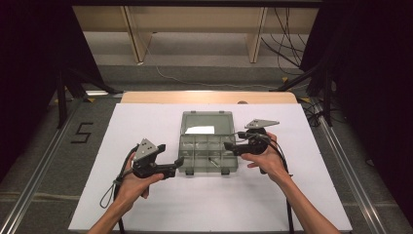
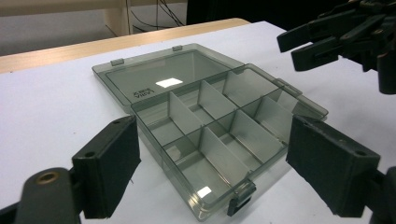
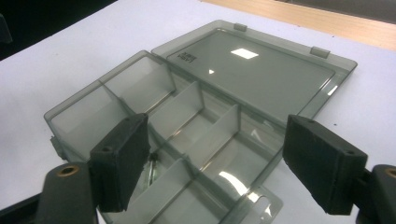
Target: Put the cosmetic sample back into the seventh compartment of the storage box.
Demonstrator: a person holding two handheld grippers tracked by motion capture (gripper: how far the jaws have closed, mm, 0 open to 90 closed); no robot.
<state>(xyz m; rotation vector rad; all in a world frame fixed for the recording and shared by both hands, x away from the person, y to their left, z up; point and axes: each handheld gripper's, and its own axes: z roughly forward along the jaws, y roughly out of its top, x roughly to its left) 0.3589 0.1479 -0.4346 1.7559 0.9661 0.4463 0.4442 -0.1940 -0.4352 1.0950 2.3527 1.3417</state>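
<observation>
A clear grey compartment box (image 1: pixel 181 146) lies open on the white sheet, its lid (image 1: pixel 207 122) folded flat toward the far side. Dividers split the tray (image 2: pixel 224 126) into several compartments. A small dark screw-like piece (image 1: pixel 213 161) lies in a near compartment, beside my right gripper's left pad in the right gripper view (image 3: pixel 152 161). My left gripper (image 1: pixel 176 165) is open at the box's near left corner, its pads (image 2: pixel 109 165) wide apart with nothing between them. My right gripper (image 1: pixel 229 145) hovers open over the tray's right side (image 3: pixel 201 107), its pads (image 3: pixel 322 163) empty.
The white sheet (image 1: pixel 146 126) covers a wooden table whose far edge (image 1: pixel 204 96) shows. A black "5" (image 1: pixel 82 132) marks the floor at the left. Cables and stand legs (image 1: pixel 311 73) lie beyond the table. The right gripper (image 2: pixel 322 42) shows in the left gripper view's top right.
</observation>
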